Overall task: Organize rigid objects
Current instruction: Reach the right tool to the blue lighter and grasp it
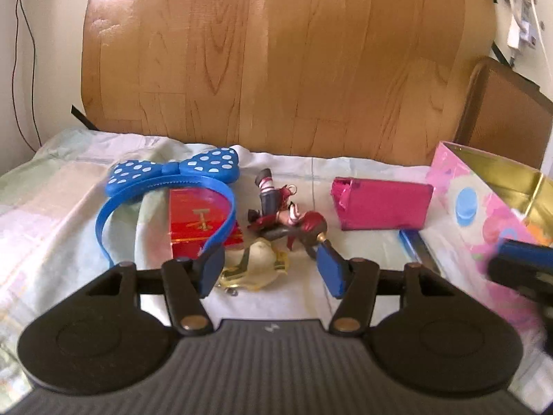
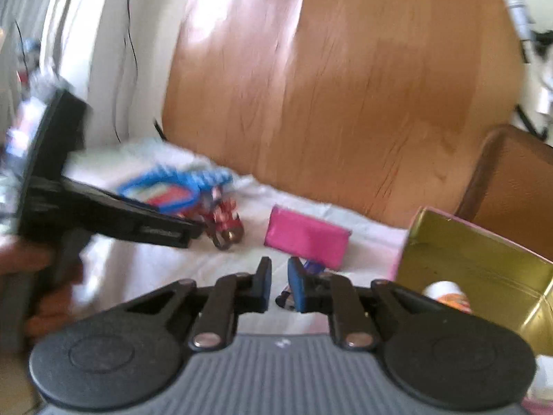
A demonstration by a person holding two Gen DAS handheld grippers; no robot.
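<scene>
While it lies flat, the headband point(image 1: 166, 204) looks blue — white-dotted bow.

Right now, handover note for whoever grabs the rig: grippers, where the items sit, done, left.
Left gripper: open, empty, hovering over the cream-and-gold trinket.
Right gripper: shut, nothing visibly between its pads; a blue item lies just beyond it.
On the bedsheet: blue polka-dot bow headband lying over the red box, toy figure beside them, magenta box to the right.
Pink box with gold lining: open at right, a small white and orange item inside.
Done: little visible, apart from that item.
Left: everything on the sheet, probably into the pink box.
</scene>
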